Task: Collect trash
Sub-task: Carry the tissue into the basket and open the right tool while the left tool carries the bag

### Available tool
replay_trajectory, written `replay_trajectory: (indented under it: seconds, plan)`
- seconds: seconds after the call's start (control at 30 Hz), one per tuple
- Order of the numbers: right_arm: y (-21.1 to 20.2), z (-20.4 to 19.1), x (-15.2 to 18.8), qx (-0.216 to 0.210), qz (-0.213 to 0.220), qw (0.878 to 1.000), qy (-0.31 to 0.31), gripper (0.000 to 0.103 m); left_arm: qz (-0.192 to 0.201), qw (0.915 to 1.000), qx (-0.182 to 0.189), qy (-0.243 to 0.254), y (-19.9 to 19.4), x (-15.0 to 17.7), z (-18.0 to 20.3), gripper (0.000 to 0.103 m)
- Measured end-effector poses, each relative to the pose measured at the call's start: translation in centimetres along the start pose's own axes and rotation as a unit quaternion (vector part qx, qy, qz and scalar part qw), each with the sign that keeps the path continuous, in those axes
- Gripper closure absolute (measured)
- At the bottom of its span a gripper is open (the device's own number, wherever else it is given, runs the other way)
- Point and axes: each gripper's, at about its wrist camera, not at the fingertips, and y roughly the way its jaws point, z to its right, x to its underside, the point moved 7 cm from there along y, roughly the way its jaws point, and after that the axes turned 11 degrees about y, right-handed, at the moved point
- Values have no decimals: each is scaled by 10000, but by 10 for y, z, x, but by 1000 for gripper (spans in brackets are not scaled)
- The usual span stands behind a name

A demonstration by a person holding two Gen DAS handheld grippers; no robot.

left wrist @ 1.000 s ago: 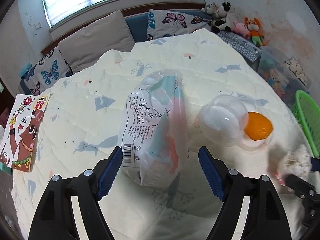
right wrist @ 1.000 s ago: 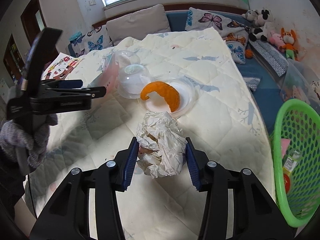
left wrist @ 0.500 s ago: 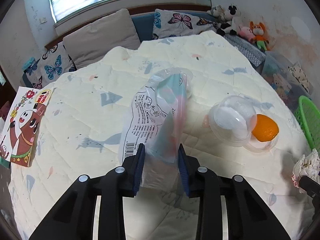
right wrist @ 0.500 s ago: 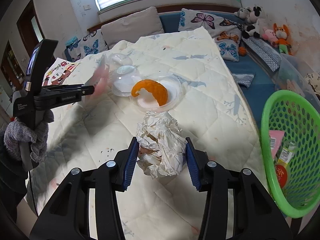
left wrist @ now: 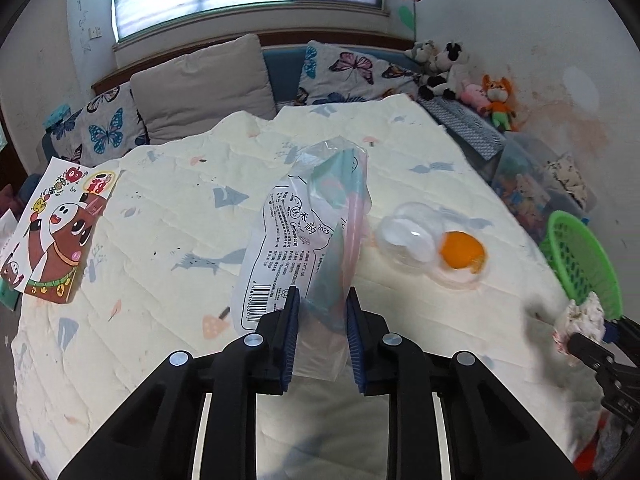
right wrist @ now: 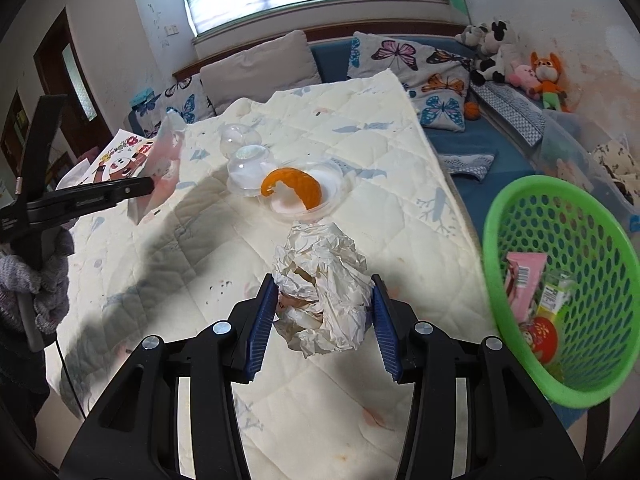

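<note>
Above the quilt (left wrist: 160, 220), both jaws downtilted.

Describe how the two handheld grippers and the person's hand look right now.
Both the left gripper and right gripper have black plastic frames, silver round rivets and blue ribbed finger pads. In the right wrist view, a grey knitted glove covers the hand on the left gripper's black handle, and a thin black cable hangs below.

Beyond my quilt (left wrist: 168, 216) I see butterfly pillows (left wrist: 352, 74), a grey cushion (left wrist: 200, 84), plush toys (left wrist: 464, 76) along the wall, and a cartoon picture book (left wrist: 56, 236) at the left edge.
</note>
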Motion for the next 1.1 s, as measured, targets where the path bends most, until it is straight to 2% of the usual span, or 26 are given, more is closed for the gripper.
replay_trajectory:
  seconds: [0.23, 0.43, 0.73, 1.1]
  plan:
    - [-18, 22, 5, 133, 117, 9997, 184, 56, 199, 9992, 323, 117, -33, -2, 30, 81]
    - [-35, 47, 9, 316, 222, 9987, 342, 56, 355, 9967, 620, 382, -49, -14, 73, 81]
    - [-55, 92, 10, 644, 346, 9956, 590, 56, 376, 9914, 987, 767, -50, -30, 140, 81]
    - [-74, 159, 9, 1177, 381, 9887, 842, 56, 357, 9856, 1192, 1144, -39, -50, 202, 81]
